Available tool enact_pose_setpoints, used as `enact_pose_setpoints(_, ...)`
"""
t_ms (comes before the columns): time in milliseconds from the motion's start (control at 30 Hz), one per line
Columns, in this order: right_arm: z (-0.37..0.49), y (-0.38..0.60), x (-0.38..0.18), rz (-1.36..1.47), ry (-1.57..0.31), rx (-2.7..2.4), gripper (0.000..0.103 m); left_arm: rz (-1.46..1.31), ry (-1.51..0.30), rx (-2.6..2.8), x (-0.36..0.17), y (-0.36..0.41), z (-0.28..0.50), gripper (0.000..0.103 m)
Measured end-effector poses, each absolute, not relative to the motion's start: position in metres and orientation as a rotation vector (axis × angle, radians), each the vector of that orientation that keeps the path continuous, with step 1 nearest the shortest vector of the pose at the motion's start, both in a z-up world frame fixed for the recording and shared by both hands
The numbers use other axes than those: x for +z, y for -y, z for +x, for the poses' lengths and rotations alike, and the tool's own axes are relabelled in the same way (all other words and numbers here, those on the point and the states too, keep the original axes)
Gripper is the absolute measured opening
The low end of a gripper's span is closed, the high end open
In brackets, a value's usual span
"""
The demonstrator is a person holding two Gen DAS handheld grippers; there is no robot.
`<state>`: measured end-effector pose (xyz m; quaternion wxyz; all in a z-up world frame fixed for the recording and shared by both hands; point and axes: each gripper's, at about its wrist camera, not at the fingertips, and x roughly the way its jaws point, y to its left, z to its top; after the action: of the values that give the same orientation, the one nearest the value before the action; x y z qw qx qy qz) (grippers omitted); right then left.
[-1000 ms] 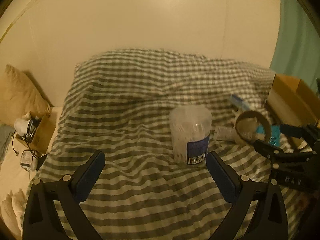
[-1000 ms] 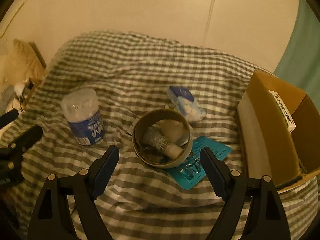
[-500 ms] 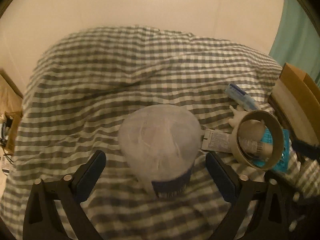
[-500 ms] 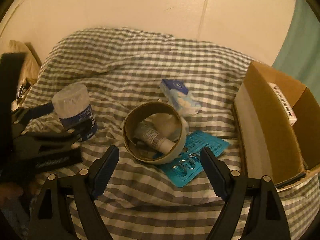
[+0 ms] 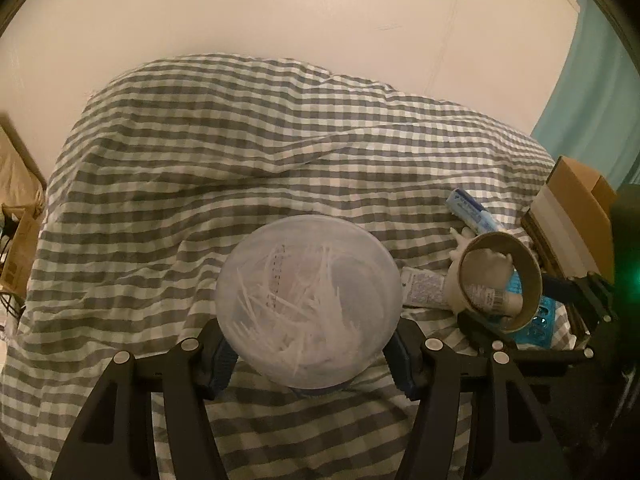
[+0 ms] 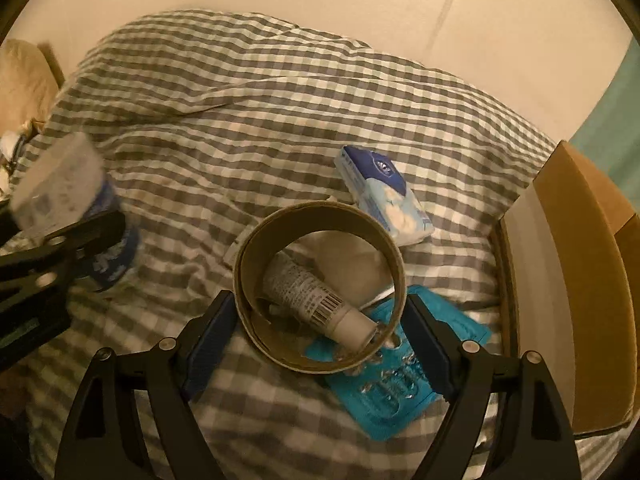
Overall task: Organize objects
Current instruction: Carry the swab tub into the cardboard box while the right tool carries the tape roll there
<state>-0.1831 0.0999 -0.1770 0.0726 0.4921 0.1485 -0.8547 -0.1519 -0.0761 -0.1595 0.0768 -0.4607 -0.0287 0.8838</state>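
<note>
Frosted, the round plastic cotton-swab jar [image 5: 309, 300] is standing upright on the grey-checked bedspread [image 5: 240, 168], sitting between the closing-in left gripper [image 5: 310, 356] fingers, while the right gripper [image 6: 318, 344] is straddling, jaws apart, the brown cardboard tape ring [image 6: 320, 292] beside the open cardboard box [image 6: 568, 280].

A home bedroom: a bed under a grey-and-white checked duvet [image 5: 248, 152] against a plain wall [image 5: 280, 12], teal curtain [image 5: 592, 92] at 3 o'clock.
</note>
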Motion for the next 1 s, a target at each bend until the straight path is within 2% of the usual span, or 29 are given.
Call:
enact_pose_setpoints(167,-0.184,-0.1,-0.18,1.488,-0.48,-2.557,0.082,-1.399,0.084,2.69,-0.151,0.087,-0.141,0.064)
enact_pose_setpoints(267,-0.179,-0.107,-0.17,1.444,-0.421,-2.564,0.08,-1.374,0.066,2.717,-0.139,0.091,-0.131,0.064)
enact_pose_setpoints(533,-0.134,-0.122,-0.097,1.247,-0.388,-2.61,0.079,-1.303,0.025,2.777,-0.09,0.08,-0.095,0.064)
enact_pose_setpoints(700,-0.098,-0.151,-0.049,1.174,-0.302,-2.632,0.079,-1.222,0.039,2.777,-0.062,0.065,-0.062,0.064)
enact_pose_setpoints(1000,-0.056,-0.214,0.011,1.087,-0.31,-2.721,0.079,-1.135,-0.016,2.728,-0.02,0.001,-0.035,0.064)
